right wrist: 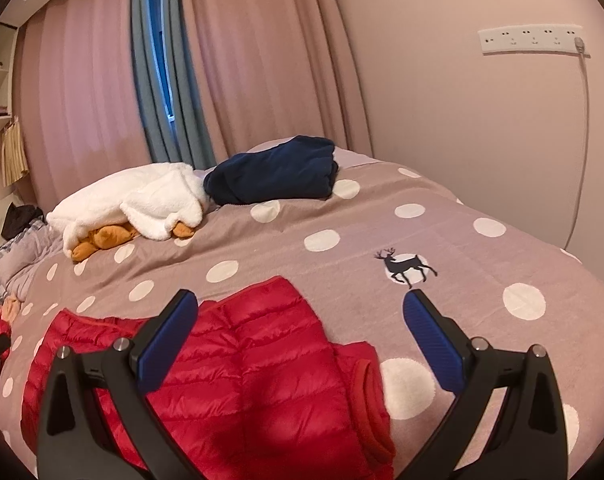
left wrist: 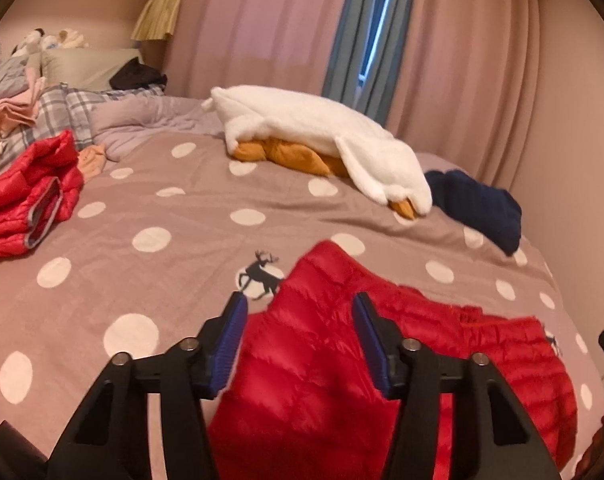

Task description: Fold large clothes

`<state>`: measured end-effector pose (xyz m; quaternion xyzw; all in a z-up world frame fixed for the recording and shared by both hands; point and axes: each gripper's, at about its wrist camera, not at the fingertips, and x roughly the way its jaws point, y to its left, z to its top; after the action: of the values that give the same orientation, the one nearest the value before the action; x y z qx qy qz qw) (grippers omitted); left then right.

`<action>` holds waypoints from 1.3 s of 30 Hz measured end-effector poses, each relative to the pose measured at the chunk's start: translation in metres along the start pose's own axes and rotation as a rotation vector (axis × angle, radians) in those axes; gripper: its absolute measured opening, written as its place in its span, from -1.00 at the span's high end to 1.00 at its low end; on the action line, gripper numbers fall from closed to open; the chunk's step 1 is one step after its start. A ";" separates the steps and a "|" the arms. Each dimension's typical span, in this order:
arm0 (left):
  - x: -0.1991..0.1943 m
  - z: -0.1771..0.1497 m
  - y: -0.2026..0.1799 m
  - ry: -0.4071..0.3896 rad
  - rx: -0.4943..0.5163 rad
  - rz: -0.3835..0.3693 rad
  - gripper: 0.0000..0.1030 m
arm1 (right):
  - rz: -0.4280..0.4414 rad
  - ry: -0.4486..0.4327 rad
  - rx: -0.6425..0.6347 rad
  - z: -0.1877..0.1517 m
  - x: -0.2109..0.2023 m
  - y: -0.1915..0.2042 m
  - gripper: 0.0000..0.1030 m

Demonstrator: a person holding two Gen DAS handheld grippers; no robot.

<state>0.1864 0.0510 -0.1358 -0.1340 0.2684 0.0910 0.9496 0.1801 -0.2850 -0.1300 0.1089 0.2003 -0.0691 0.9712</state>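
Note:
A red down jacket [left wrist: 314, 360] lies spread on the polka-dot bedspread [left wrist: 142, 240]. My left gripper [left wrist: 300, 312] hangs low over its near left part. The jaws stand partly apart with puffy red fabric between the blue pads [left wrist: 230, 344]; I see no pinch in it. In the right wrist view the same jacket [right wrist: 242, 360] lies with its collar [right wrist: 366, 396] to the right. My right gripper [right wrist: 298, 312] is wide open above it, the left finger [right wrist: 166, 340] over the jacket and the right finger [right wrist: 434, 344] over bare bedspread [right wrist: 482, 280].
A second red jacket [left wrist: 30, 200] lies bundled at the left. A white plush duck [left wrist: 314, 136] and a navy garment [left wrist: 478, 204] lie at the far side by the curtains. Pillows and piled clothes [left wrist: 18, 112] fill the far left. A wall [right wrist: 462, 140] runs along the bed's right side.

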 end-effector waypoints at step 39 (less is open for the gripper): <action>0.059 -0.074 -0.058 0.180 0.394 0.052 0.72 | -0.049 0.345 -0.373 -0.070 0.077 0.044 0.56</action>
<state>0.2142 -0.0199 -0.2162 0.0538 0.3682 0.0488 0.9269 0.2318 -0.2322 -0.2161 -0.0669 0.3751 -0.0350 0.9239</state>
